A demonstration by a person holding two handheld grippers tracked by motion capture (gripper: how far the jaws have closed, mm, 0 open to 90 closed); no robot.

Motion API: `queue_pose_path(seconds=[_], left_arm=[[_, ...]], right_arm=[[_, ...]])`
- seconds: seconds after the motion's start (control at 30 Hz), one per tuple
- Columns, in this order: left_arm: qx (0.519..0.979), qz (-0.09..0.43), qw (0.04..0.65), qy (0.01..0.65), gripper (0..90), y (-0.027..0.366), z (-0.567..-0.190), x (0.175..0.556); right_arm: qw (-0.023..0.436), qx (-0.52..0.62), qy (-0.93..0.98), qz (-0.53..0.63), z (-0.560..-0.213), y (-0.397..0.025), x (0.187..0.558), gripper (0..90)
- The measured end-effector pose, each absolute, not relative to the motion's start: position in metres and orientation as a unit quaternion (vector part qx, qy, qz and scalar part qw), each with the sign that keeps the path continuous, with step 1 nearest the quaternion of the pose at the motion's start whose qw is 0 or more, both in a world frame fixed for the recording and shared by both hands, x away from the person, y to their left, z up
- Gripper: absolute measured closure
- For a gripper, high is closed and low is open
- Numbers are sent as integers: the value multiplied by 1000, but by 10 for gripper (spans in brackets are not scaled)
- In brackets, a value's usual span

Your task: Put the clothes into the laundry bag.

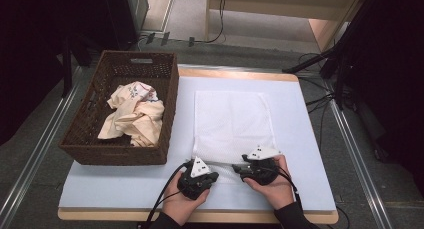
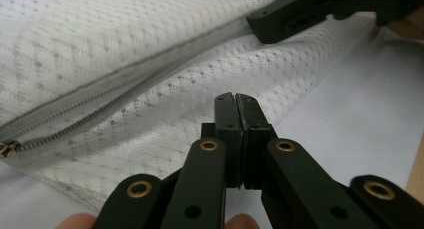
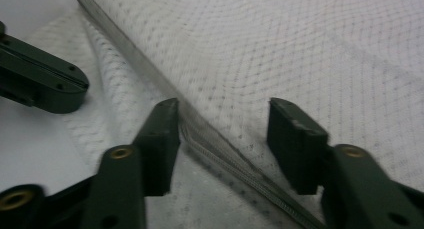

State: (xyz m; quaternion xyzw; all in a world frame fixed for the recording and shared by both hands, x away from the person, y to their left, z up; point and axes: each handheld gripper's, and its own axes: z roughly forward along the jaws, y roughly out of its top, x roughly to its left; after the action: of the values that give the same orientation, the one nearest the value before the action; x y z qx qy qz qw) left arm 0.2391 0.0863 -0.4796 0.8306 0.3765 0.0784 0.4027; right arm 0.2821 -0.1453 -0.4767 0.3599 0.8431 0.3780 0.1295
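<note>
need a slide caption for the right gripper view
Right gripper, jaws open, straddles the zipper of a white mesh laundry bag; the left gripper waits alongside.

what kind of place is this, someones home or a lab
Most likely a lab or recording workspace, not a home: a white-topped wooden table stands between metal floor rails, with loose cables on the grey floor. Only a dark wicker basket and a white mesh zip bag are laid out.
</note>
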Motion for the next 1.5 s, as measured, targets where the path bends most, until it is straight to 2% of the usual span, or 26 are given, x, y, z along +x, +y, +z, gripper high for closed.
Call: queue_pose_path(seconds=[0.13, 0.17, 0.2, 0.3, 0.53, 0.7, 0.8, 0.93, 1.0, 1.03, 1.07, 1.1, 1.23, 1.27, 1.3, 1.33, 1.4, 1.5], left_arm=[[830, 78, 403, 377, 900, 86, -480, 239], [830, 78, 403, 377, 900, 86, -480, 239], [831, 77, 403, 375, 900, 86, -480, 239], [831, 77, 404, 375, 900, 87, -480, 239], [831, 78, 403, 375, 900, 86, -480, 239], [832, 79, 401, 375, 900, 86, -480, 239], [830, 74, 405, 377, 900, 87, -480, 240], [830, 71, 404, 378, 900, 87, -480, 240], [830, 72, 404, 377, 900, 87, -480, 240], [830, 72, 404, 377, 900, 87, -480, 240], [830, 72, 405, 377, 900, 87, -480, 240], [830, 73, 405, 377, 900, 87, -480, 240], [830, 73, 405, 377, 900, 87, -480, 240], [830, 73, 405, 377, 900, 87, -480, 240], [830, 73, 404, 377, 900, 87, -480, 240], [830, 73, 404, 377, 900, 87, -480, 240], [831, 69, 403, 377, 900, 87, -480, 241], [831, 70, 403, 377, 900, 87, -480, 240]], right_arm=[[117, 374, 837, 383, -477, -151, 289, 772], [117, 374, 837, 383, -477, -151, 289, 772], [105, 388, 824, 400, -475, -156, 294, 827], [97, 408, 809, 411, -473, -161, 303, 871], [132, 445, 791, 399, -470, -169, 327, 881], [126, 477, 776, 393, -484, -190, 336, 883], [135, 474, 772, 400, -480, -194, 335, 877], [123, 467, 761, 432, -473, -201, 331, 800], [116, 458, 771, 427, -472, -201, 329, 701], [116, 458, 771, 427, -472, -201, 329, 701], [109, 448, 785, 415, -474, -198, 327, 568], [106, 441, 793, 407, -475, -196, 326, 512], [127, 418, 815, 380, -477, -185, 319, 416], [127, 418, 815, 380, -477, -185, 319, 416], [130, 411, 825, 366, -480, -180, 317, 345], [130, 411, 825, 366, -480, -180, 317, 345], [154, 404, 829, 354, -483, -174, 315, 270], [161, 410, 823, 357, -486, -174, 316, 222]])
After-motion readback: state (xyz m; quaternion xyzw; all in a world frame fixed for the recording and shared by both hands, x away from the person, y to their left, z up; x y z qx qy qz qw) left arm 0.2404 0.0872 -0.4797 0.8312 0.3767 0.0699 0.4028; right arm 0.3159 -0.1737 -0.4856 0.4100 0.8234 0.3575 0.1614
